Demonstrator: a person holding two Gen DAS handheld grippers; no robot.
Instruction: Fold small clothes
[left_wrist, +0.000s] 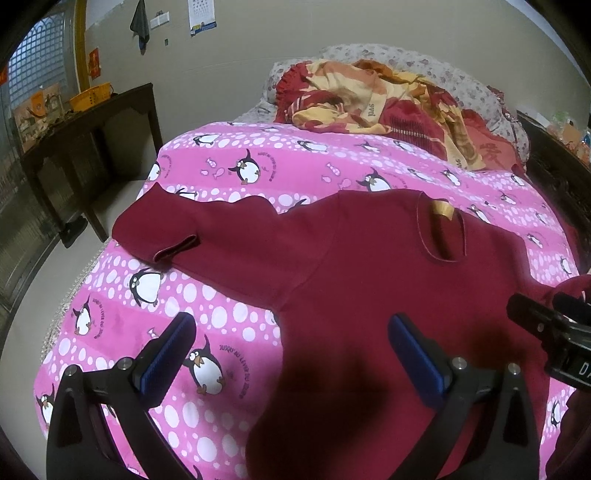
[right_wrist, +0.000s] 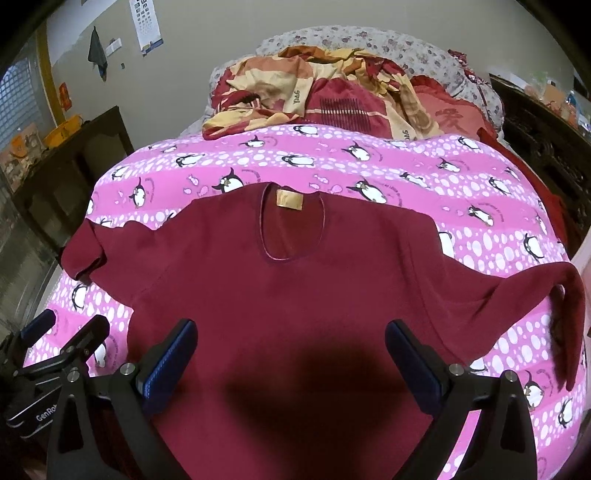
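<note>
Left wrist view: the left gripper (left_wrist: 291, 334) stands wide open with nothing between its blue pads, hovering over the edge of a dark red shirt (left_wrist: 369, 273) spread flat on a pink penguin blanket (left_wrist: 221, 321). One sleeve (left_wrist: 159, 229) stretches ahead and left of this claw; the neckline with its tan label (left_wrist: 441, 208) lies ahead to its right. Right wrist view shows the right gripper (right_wrist: 291, 338) equally wide open and empty above the shirt's body, the collar straight ahead, the other sleeve (right_wrist: 554, 295) trailing to its right. Beyond lies a crumpled red-and-yellow quilt (right_wrist: 332, 92).
</note>
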